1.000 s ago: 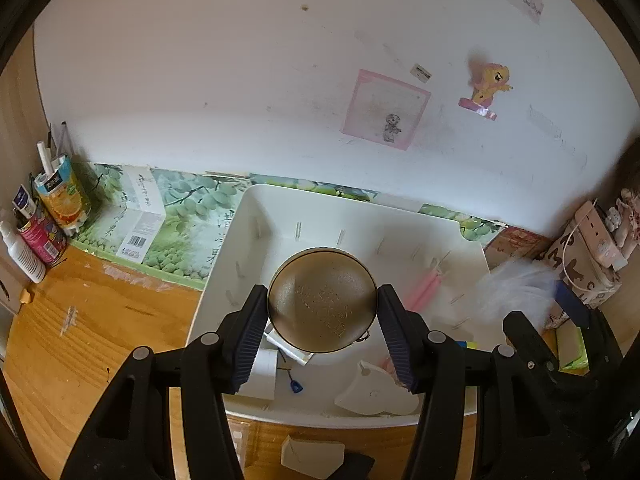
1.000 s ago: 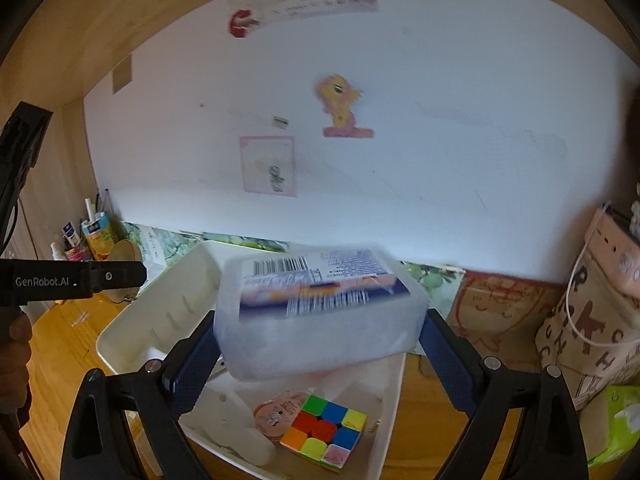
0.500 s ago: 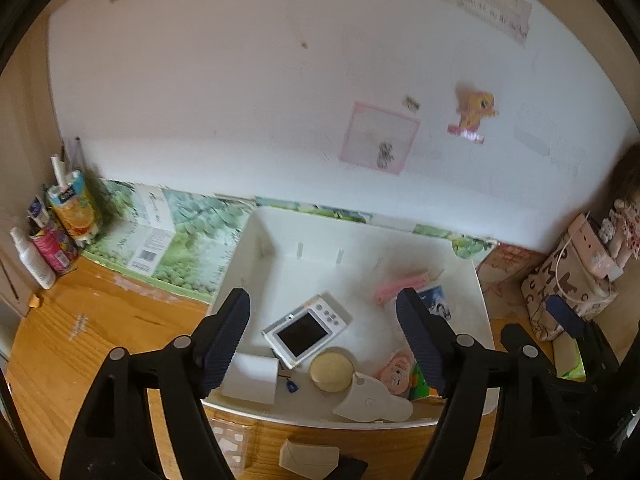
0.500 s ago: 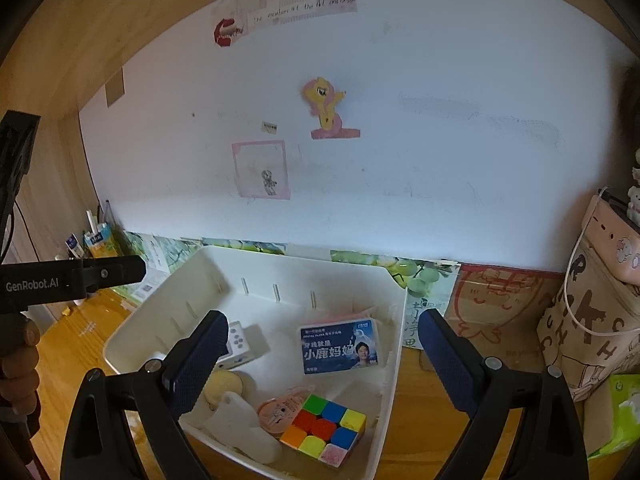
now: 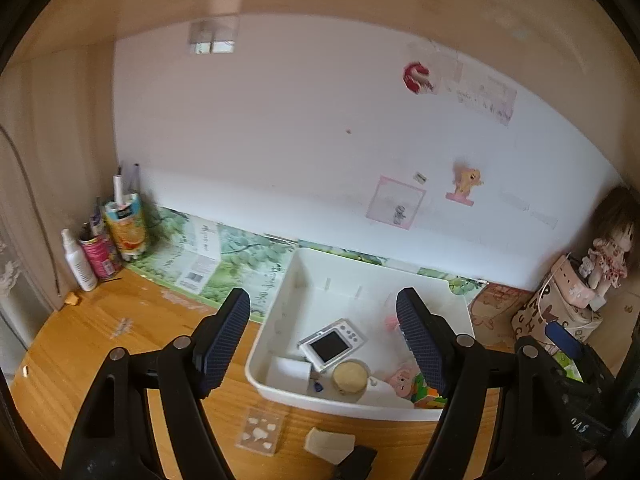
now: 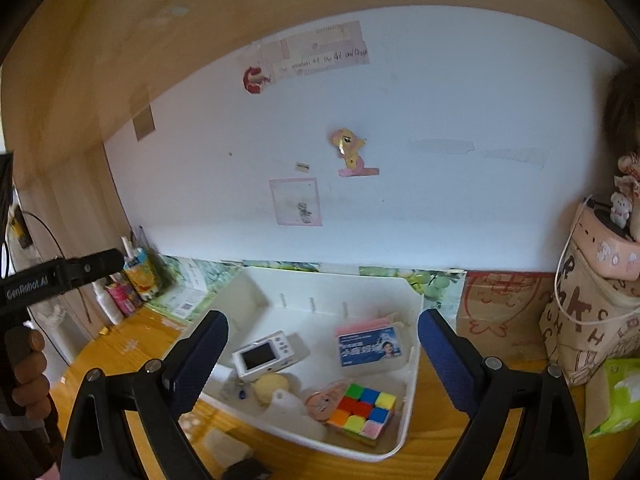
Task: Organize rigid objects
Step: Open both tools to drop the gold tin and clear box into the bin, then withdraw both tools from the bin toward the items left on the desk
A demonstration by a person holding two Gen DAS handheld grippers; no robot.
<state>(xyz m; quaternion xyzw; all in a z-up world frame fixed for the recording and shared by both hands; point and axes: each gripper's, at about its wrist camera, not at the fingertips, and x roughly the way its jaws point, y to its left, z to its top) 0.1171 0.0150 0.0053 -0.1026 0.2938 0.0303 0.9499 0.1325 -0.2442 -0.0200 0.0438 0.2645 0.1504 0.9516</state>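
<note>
A white bin [image 5: 276, 320] [image 6: 412, 364] stands on the wooden desk against the wall. In it lie a white camera-like device [image 5: 333, 343] [image 6: 264, 356], a round cream tin [image 5: 351, 376] [image 6: 272, 386], a blue-labelled plastic box [image 6: 368, 346], a colour cube [image 6: 362, 410] and a pink round item [image 5: 402, 378]. My left gripper [image 5: 322, 304] hovers above and in front of the bin, open and empty. My right gripper [image 6: 324, 320] is open too, with nothing between its pads. The left gripper's body [image 6: 80, 270] shows at the left of the right wrist view, held by a hand [image 6: 28, 376].
Bottles and a juice carton [image 5: 124, 228] crowd the desk's back left corner. A printed paper bag [image 6: 588, 312] with a doll [image 5: 608, 248] on it and a green pack [image 6: 616, 396] stand at the right. A small clear card [image 5: 260, 432] and a beige piece [image 5: 330, 442] lie before the bin.
The left gripper let go of the round tin and the right let go of the plastic box; both now lie in the bin. Both grippers have drawn back and risen.
</note>
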